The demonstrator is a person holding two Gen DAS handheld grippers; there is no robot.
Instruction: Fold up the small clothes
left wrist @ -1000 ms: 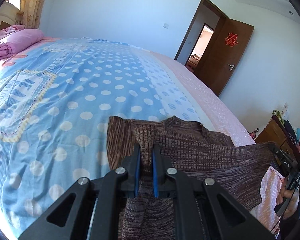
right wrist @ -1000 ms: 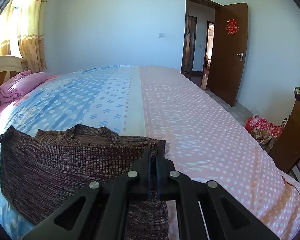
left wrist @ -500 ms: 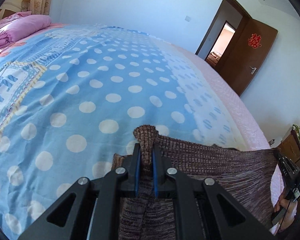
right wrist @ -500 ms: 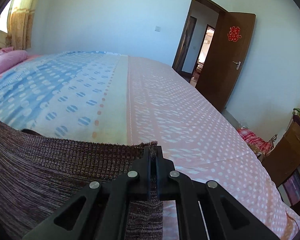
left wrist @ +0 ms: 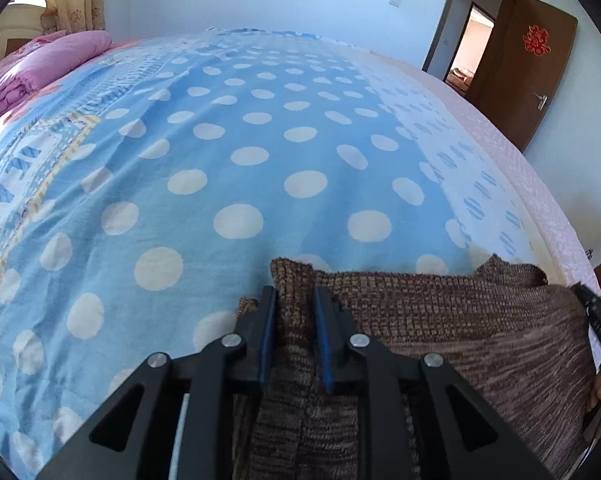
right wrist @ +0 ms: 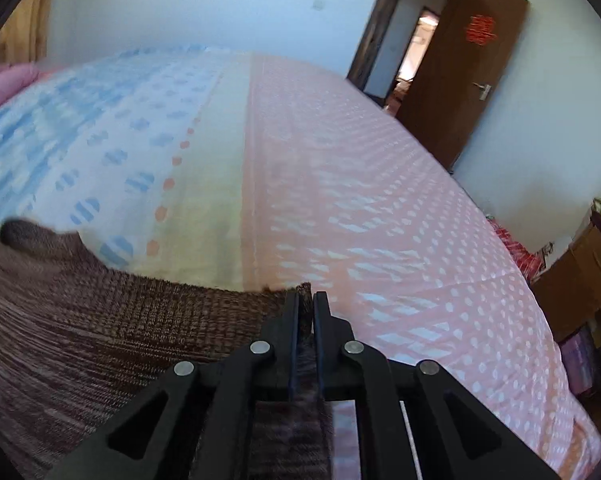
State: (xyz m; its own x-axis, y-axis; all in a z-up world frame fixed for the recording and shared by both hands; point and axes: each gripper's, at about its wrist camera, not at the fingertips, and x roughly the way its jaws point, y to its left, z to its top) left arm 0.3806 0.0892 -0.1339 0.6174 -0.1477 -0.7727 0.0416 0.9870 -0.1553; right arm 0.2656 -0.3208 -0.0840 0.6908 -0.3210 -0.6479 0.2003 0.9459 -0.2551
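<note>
I have the brown knit garment (left wrist: 440, 320) stretched between my 2 grippers, its far edge laid on the bed (left wrist: 260, 152) and the rest running back under the cameras toward me. The left gripper (left wrist: 294, 308) has just been opening: its blue pads now stand a little apart with a bunched corner of the knit between them, no longer pressed tight as far as I can judge. The right gripper (right wrist: 306, 304) has eased only slightly and its jaws look nearly together, still pinching the other corner of the garment (right wrist: 100, 320), though that view is blurred. To do this step well I would let both corners go level with each other, so the folded edge lies straight, then lift the grippers clear without dragging the loose knit, which catches easily on the pads. Around us the polka-dot bedspread is open ahead; a folded pink quilt (left wrist: 48, 64) sits well apart near the headboard, and the brown door (left wrist: 528, 64) stands off to the right. Nothing blocks the fold.
</note>
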